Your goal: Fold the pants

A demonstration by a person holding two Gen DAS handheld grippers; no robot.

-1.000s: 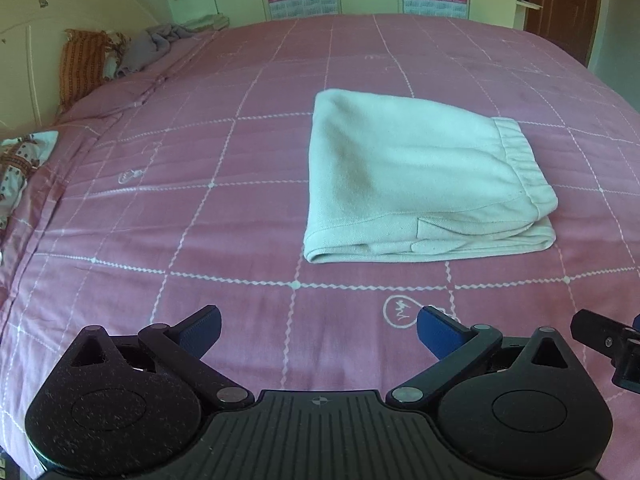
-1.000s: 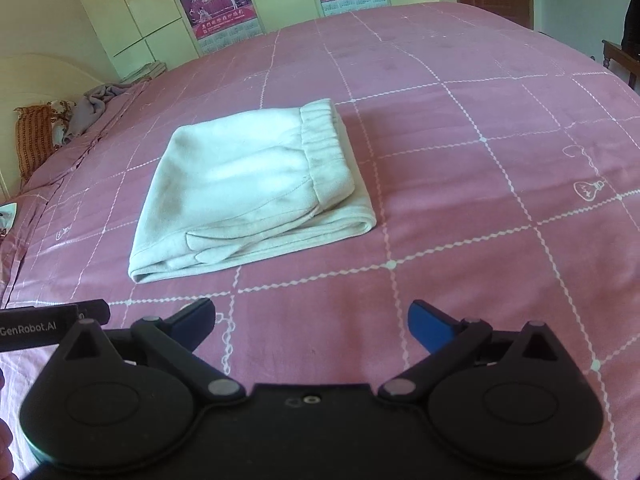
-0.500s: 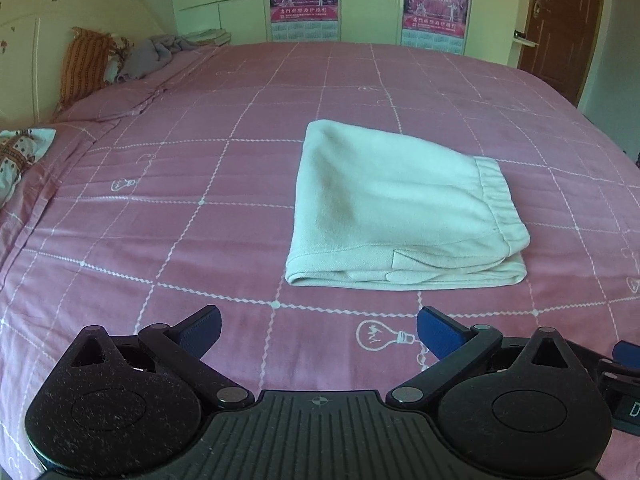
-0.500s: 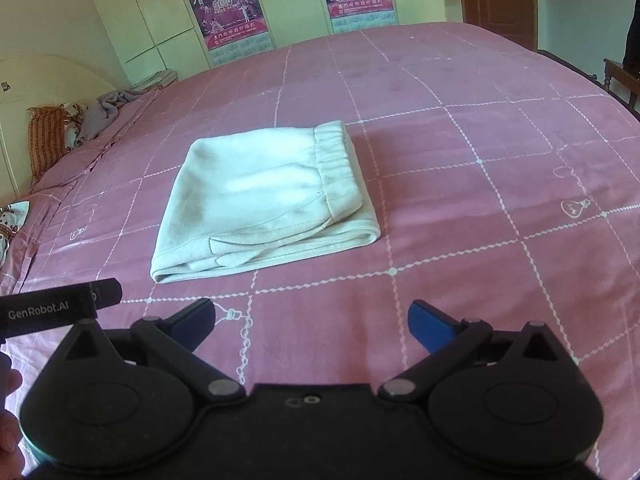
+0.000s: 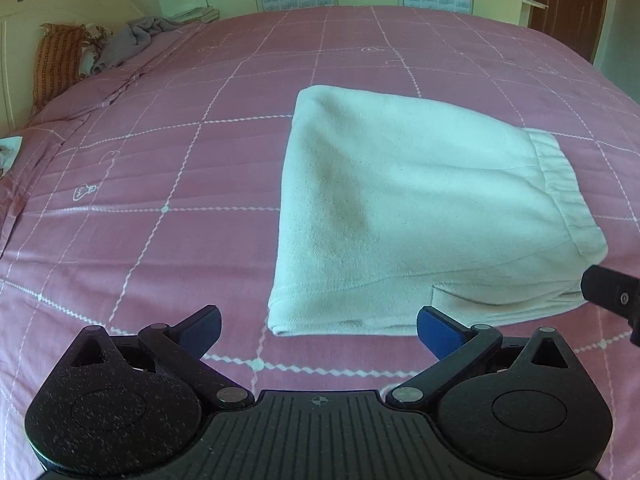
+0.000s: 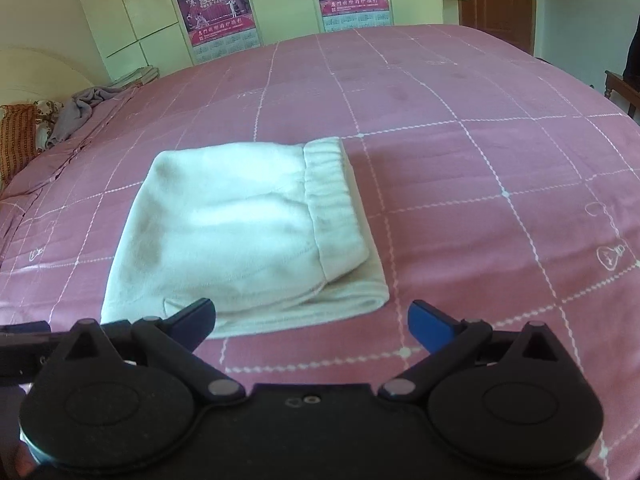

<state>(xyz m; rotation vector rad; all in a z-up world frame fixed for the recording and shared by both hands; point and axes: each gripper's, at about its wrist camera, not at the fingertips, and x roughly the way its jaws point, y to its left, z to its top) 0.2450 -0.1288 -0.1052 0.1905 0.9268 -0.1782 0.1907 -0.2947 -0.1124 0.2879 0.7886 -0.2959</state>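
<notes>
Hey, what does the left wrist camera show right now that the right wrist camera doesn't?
Only the left wrist view shows the left gripper, open, and the pale scrap at the bed's left edge. Only the right wrist view shows the right gripper, open, and dark wooden furniture at far right. Both show the folded pants, pink bedspread, orange pillow and wall posters.

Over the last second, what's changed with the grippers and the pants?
Both grippers moved in toward the folded pants: the bundle now looms larger and sits just ahead of the left gripper and the right gripper. Nothing was grasped or released; both stayed open and empty. The pants kept the same folded shape and spot on the pink bedspread.
</notes>
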